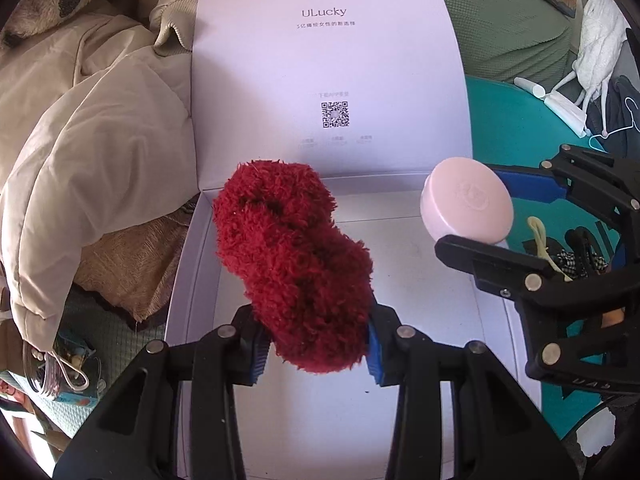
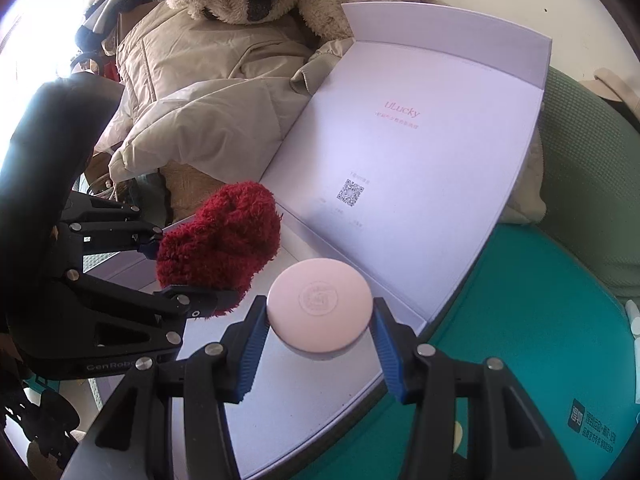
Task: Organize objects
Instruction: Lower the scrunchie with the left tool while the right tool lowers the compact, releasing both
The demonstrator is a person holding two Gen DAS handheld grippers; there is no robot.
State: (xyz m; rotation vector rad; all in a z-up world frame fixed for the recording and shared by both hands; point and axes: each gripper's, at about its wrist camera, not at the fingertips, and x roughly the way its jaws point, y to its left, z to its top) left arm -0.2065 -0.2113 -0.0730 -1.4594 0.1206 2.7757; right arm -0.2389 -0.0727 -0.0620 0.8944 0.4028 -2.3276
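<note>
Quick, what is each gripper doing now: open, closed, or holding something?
Left gripper: closed on the red fluffy sock.
Right gripper: closed on the pink round case.

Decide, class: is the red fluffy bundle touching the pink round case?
Apart. The right wrist view shows box floor between the red fluffy bundle and the pink round case.

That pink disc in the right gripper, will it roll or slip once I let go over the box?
Pink disc looks rigid and smooth, held only by its rim, so it may slip. Dropped on edge it could roll; landing flat in the box, it likely stays put.
</note>
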